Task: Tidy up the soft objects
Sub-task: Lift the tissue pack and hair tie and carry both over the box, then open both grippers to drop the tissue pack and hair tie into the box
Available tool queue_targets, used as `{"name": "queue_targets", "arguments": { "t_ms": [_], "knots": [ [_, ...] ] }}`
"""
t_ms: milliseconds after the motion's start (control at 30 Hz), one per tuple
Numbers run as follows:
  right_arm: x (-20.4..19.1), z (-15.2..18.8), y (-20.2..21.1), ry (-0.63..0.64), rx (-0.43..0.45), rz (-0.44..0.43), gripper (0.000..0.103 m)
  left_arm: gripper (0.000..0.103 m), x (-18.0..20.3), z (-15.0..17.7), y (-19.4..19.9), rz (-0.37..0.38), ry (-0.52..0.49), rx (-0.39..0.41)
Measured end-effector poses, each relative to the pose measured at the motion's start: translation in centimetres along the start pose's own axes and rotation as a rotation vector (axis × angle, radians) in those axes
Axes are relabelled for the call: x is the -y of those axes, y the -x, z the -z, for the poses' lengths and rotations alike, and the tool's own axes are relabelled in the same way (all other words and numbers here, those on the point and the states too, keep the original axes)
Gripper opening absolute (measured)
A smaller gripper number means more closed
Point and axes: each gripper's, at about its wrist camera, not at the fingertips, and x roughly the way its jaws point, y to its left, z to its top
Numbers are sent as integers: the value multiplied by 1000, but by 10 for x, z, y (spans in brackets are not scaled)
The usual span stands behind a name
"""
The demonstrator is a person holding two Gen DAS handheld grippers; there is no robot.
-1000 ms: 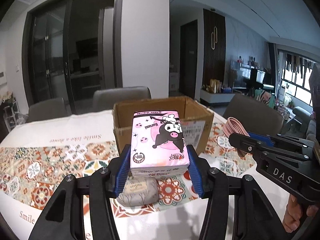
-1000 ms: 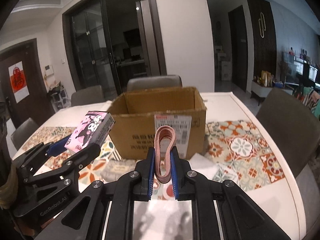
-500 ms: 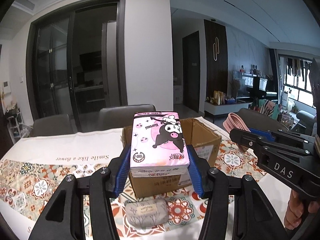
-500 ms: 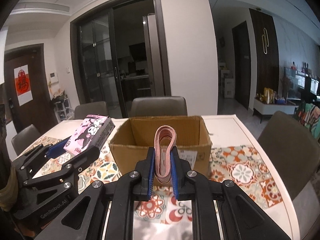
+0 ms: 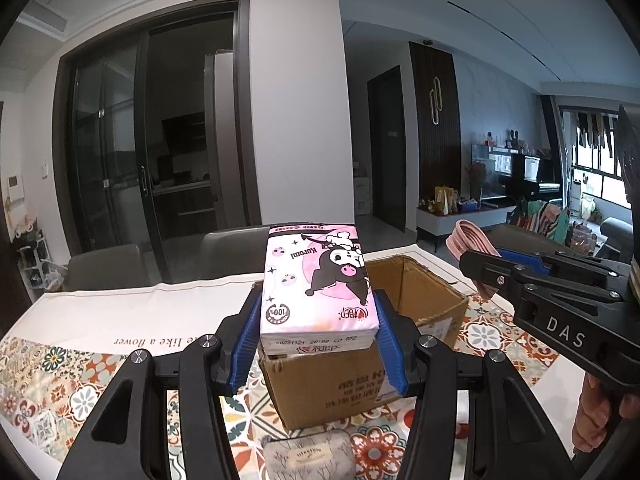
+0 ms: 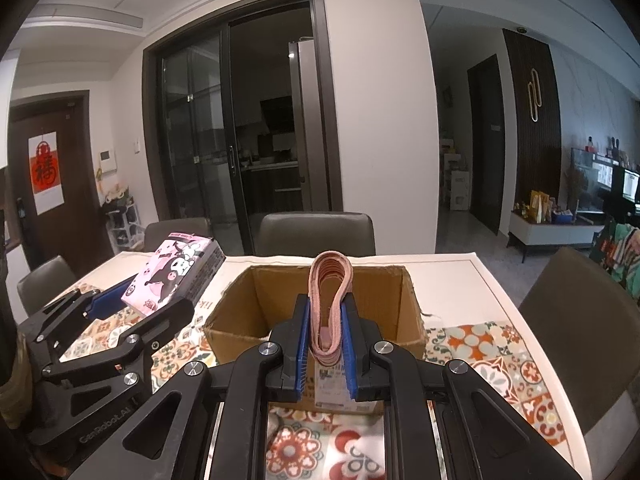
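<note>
My left gripper (image 5: pixel 318 320) is shut on a pink cartoon tissue pack (image 5: pixel 316 280) and holds it in the air just before the open cardboard box (image 5: pixel 424 300). The pack also shows in the right wrist view (image 6: pixel 176 276), left of the box (image 6: pixel 256 300). My right gripper (image 6: pixel 326 320) is shut on a folded pink cloth band (image 6: pixel 330 292), held above the box's near wall. The band shows in the left wrist view (image 5: pixel 472 240) at the right. The box looks empty inside.
A grey patterned soft pouch (image 5: pixel 310 456) lies on the tiled tablecloth (image 5: pixel 60 380) in front of the box. Grey chairs (image 6: pixel 316 232) stand along the far table edge, and one chair (image 6: pixel 576 304) stands at the right.
Both grippers have risen with their loads and moved closer over the box. The box now sits lower in both views and its inside shows in the right wrist view.
</note>
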Motion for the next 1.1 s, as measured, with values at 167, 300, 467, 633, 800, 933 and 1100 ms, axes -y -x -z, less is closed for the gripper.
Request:
{"name": "queue_targets", "arguments": {
  "t_ms": [167, 300, 467, 633, 800, 933, 1100],
  "knots": [
    [4, -4, -17, 5, -8, -2, 16, 52, -3, 1, -16, -7, -9, -11],
    [8, -6, -30, 9, -14, 0, 16, 52, -5, -1, -30, -14, -11, -23],
    [12, -8, -48, 1, -37, -3, 16, 52, -5, -1, -47, -11, -10, -46],
    [15, -9, -64, -3, -59, 10, 16, 52, -7, 3, -68, 4, 6, -91],
    [19, -8, -81, -1, -90, 17, 16, 52, -8, 9, -88, 18, 22, -140],
    [22, -6, -94, -5, -118, 19, 16, 52, -8, 13, -102, 16, 19, -174],
    [30, 0, -112, -20, -165, 20, 16, 53, -5, 19, -117, 14, 2, -214]
  ]
}}
